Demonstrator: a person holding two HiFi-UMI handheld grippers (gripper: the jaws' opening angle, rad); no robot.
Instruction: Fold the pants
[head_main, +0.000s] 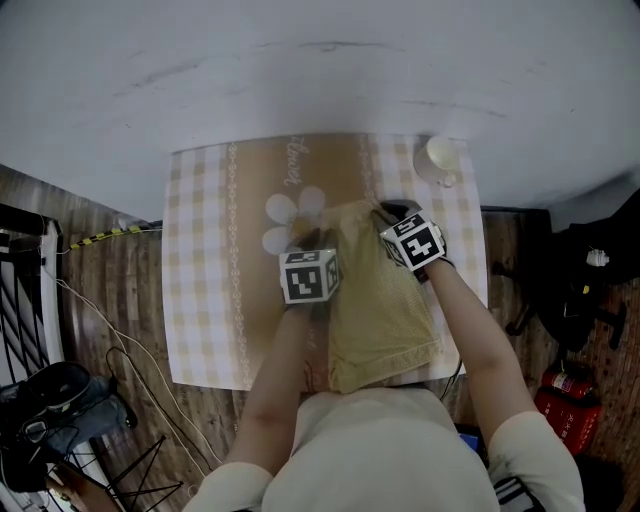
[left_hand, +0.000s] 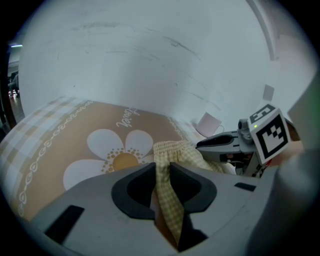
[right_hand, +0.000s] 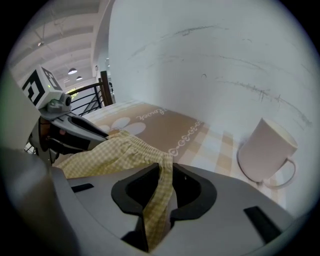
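Head view: our left hand-held gripper (left_hand: 161, 176) and right hand-held gripper (right_hand: 165, 183) each pinch the pants (head_main: 382, 312) at the far waistband, legs trailing toward us.

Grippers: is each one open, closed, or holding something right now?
Left gripper: closed on the yellow checked pants.
Right gripper: closed on the same pants, at the waistband.
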